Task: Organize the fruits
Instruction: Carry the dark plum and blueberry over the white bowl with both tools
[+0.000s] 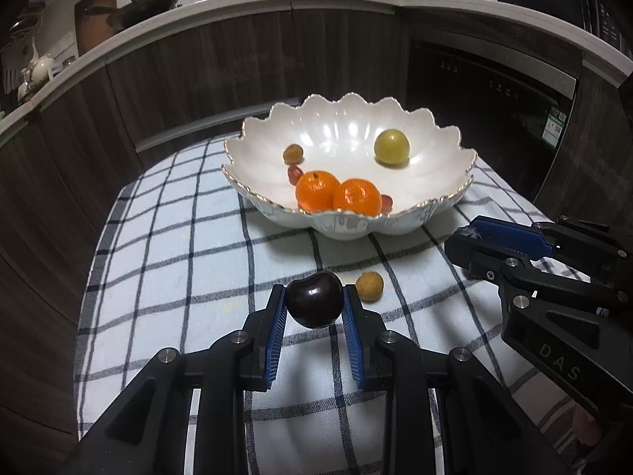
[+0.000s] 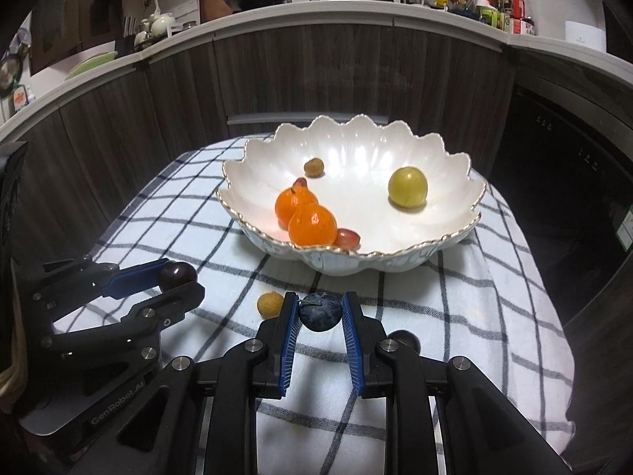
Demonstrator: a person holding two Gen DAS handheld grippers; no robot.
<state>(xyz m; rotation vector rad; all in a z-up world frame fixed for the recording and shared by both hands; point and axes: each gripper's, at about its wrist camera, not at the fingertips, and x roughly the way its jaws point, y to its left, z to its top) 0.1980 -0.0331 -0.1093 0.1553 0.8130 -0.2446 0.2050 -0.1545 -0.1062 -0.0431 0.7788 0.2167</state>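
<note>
Left claw (image 1: 314,304) pinches your dark plum (image 1: 314,304), right claw (image 2: 319,312) a blue one (image 2: 319,312); either round fruit could slip before the far bowl (image 1: 455,198).

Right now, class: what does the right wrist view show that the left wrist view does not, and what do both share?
Only the right wrist view shows the blue-black plum gripped by the right tool and a dark fruit lying loose on the cloth.

Only the left wrist view shows the dark plum filling the left tool head-on.

Both show the scalloped bowl holding two oranges, and the tan longan on the checked cloth.
</note>
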